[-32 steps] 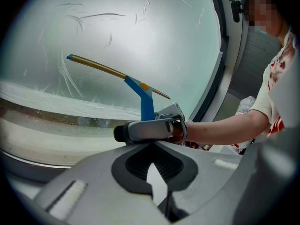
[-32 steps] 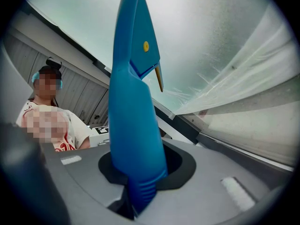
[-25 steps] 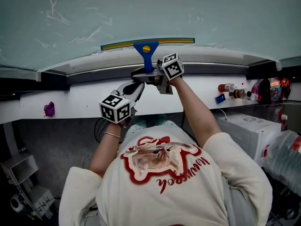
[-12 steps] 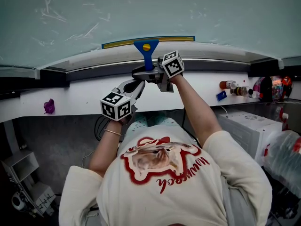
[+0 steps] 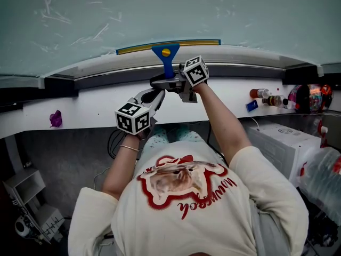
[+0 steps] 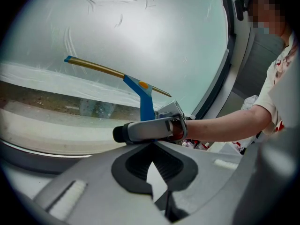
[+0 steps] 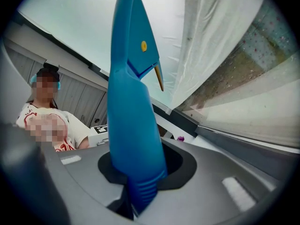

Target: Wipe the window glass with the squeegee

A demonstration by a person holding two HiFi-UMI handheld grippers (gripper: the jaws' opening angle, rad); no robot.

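Note:
The squeegee (image 5: 165, 57) has a blue handle and a yellow-edged blade (image 5: 168, 45), which lies along the bottom of the window glass (image 5: 160, 9). My right gripper (image 5: 162, 81) is level and shut on the lower handle (image 7: 133, 102). Its jaws have just eased a little wider, and the handle is still pressed between them. My left gripper (image 5: 152, 96) sits just below and to the left of the right one, shut with nothing in it. In the left gripper view (image 6: 154, 172) it points up at the right gripper (image 6: 129, 131) and the blade (image 6: 112, 71).
A grey window frame (image 5: 106, 71) and a white ledge (image 5: 80, 113) run below the glass. A small purple thing (image 5: 55, 119) lies on the ledge at the left and bottles (image 5: 264, 97) at the right. A white box (image 5: 282, 148) and a plastic bag (image 5: 325, 180) stand lower right.

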